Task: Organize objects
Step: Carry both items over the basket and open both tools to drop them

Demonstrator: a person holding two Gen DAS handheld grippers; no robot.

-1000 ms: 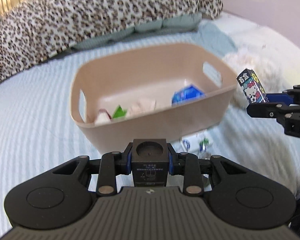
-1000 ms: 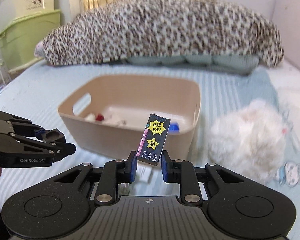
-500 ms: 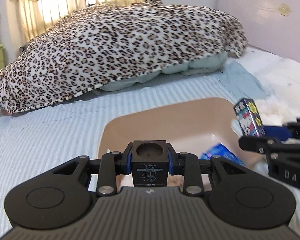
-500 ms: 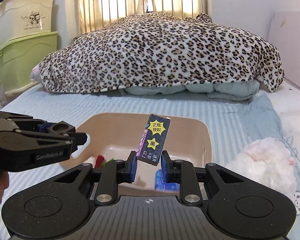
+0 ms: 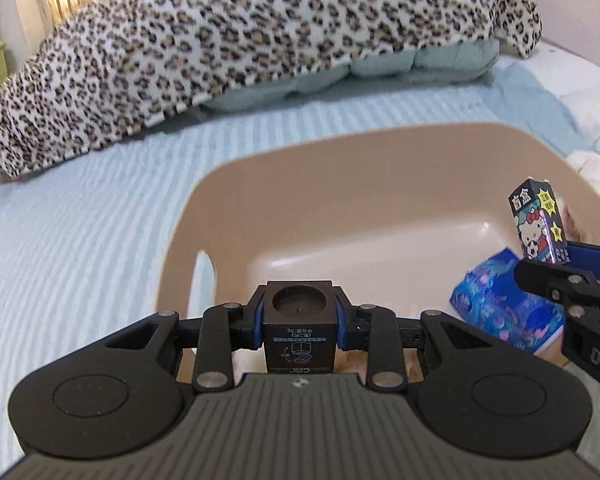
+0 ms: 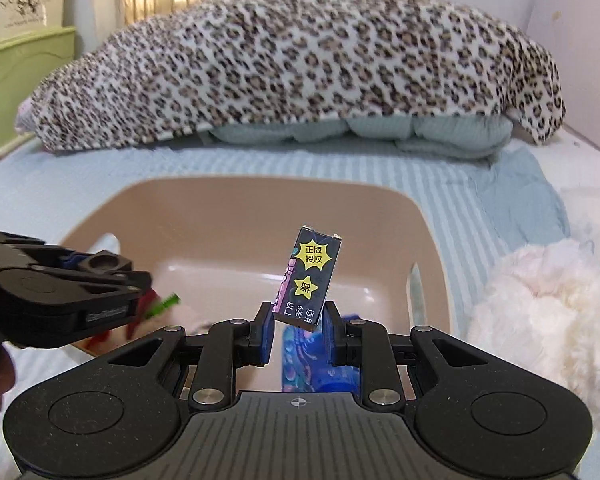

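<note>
A beige plastic basket [image 5: 380, 160] [image 6: 236, 208] stands on the striped bed. My left gripper [image 5: 299, 320] is shut on a small black cube [image 5: 299, 312] and holds it over the basket's near left part; it also shows in the right wrist view [image 6: 104, 268]. My right gripper [image 6: 298, 330] is shut on a small dark Hello Kitty box [image 6: 310, 278] [image 5: 538, 222], held tilted above the basket's right side. A blue packet [image 5: 504, 308] [image 6: 320, 360] lies in the basket under it. Red and green items [image 6: 156, 308] lie at the basket's left.
A leopard-print blanket [image 6: 300, 68] over a pale green pillow [image 6: 360, 132] lies across the back of the bed. A white fluffy plush [image 6: 540, 312] sits right of the basket. Green and cream storage bins [image 6: 16, 60] stand at the far left.
Both grippers have moved forward and now hang over the basket with their objects still held. The basket fills more of both views than a second ago.
</note>
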